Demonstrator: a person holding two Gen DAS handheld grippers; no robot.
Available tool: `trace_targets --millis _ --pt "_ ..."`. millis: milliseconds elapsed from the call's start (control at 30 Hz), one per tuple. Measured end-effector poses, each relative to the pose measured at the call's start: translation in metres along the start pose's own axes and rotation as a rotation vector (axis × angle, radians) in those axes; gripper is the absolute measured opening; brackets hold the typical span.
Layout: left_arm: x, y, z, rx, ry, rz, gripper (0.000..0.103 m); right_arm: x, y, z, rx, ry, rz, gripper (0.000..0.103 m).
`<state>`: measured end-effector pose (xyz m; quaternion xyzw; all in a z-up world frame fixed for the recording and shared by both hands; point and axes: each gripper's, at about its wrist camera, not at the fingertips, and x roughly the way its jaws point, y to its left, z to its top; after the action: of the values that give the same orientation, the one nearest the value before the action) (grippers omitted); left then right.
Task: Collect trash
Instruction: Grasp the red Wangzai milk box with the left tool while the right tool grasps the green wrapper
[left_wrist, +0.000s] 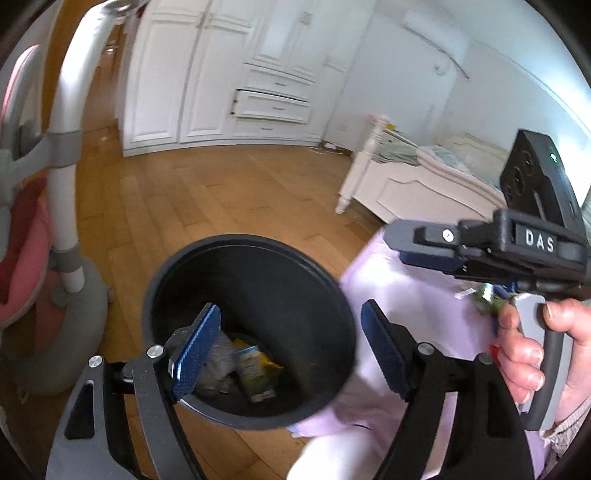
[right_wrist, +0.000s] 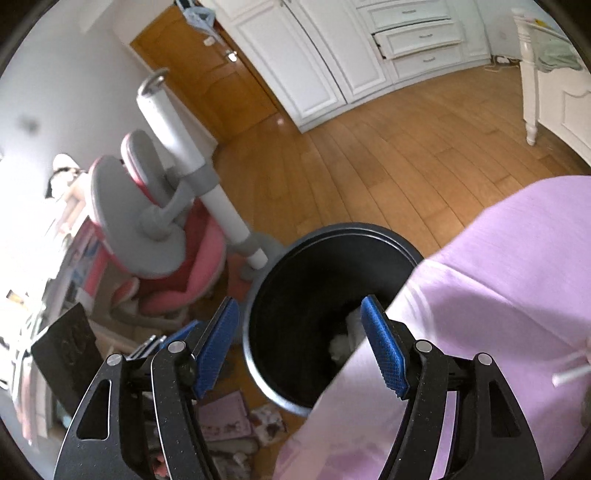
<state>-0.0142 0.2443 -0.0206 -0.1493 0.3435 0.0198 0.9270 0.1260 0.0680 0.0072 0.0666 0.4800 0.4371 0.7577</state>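
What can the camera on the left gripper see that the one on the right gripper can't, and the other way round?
Only the left wrist view shows the bed, the person's hand gripping the right gripper's handle, and a yellow packet lying in the bin. Only the right wrist view shows the whole pink chair and the wooden door. Both show the black bin, the lilac cloth, the white wardrobe and empty, open fingers.
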Motion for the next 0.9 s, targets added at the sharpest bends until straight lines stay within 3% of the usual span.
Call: trace_targets --millis 300,400,533,700,900 --pt "-0.004 -0.095 -0.015 0.159 0.073 -0.18 0.078 -0.09 -0.027 -0.024 0.028 -0.122 -0.021 0.075" --pt "-0.004 -0.128 -0.024 0.214 0.103 -0.24 0.078 -0.129 -0.046 -0.037 0.043 -0.171 -0.051 0.075" --pt "0.005 -0.165 -0.038 0.268 0.16 -0.302 0.078 -0.185 -0.085 -0.059 0.098 -0.231 -0.104 0.082" --pt "0.025 -0.203 -0.058 0.323 0.243 -0.333 0.078 -0.225 -0.137 -0.091 0.192 -0.223 -0.186 0.082" --pt "0.041 -0.232 -0.074 0.384 0.294 -0.321 0.078 -0.218 -0.163 -0.117 0.206 -0.138 -0.221 0.082"
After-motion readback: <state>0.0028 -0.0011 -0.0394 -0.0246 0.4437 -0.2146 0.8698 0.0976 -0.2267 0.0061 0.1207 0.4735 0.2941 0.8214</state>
